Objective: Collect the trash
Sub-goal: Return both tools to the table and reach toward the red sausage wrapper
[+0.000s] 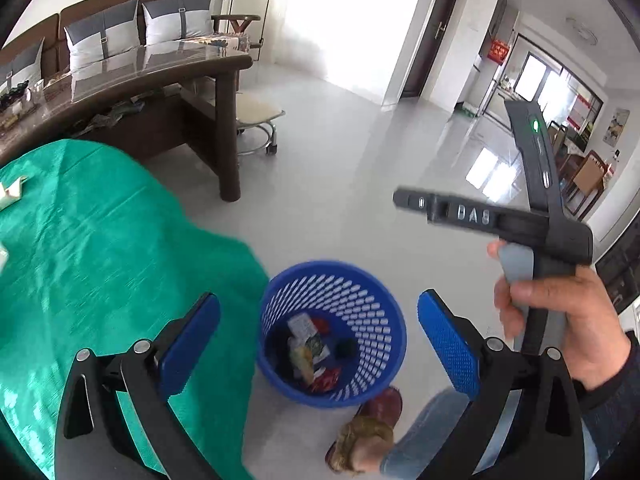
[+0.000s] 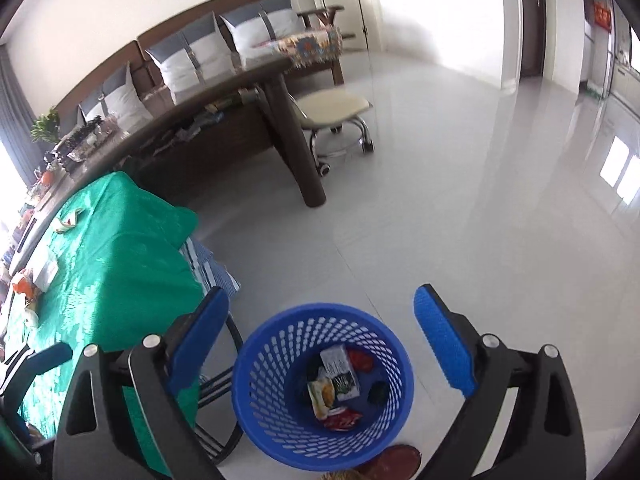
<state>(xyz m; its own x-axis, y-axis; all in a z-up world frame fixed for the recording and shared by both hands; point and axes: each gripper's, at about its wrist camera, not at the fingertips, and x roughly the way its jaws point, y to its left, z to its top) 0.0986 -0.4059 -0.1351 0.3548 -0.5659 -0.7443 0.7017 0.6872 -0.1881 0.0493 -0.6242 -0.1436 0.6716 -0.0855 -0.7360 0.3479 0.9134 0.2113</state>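
Both tongs, left [image 1: 318, 340] and right [image 2: 322, 342], hung wide open, empty, over blue basket [image 2: 280, 432] holding wrappers [image 2: 334, 376], right of green-clothed table [image 1: 100, 240].

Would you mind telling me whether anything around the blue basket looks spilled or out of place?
Nothing is spilled: the wrappers lie inside the upright blue basket. A few scraps remain on the green tablecloth.

My left gripper [image 1: 318, 344] fills the bottom of its view, its blue pads [image 1: 192, 344] spread wide with nothing between them. My right gripper [image 2: 322, 344] is just as wide apart and bare. At the right edge of the left view my right hand [image 1: 560, 320] wraps the handle.
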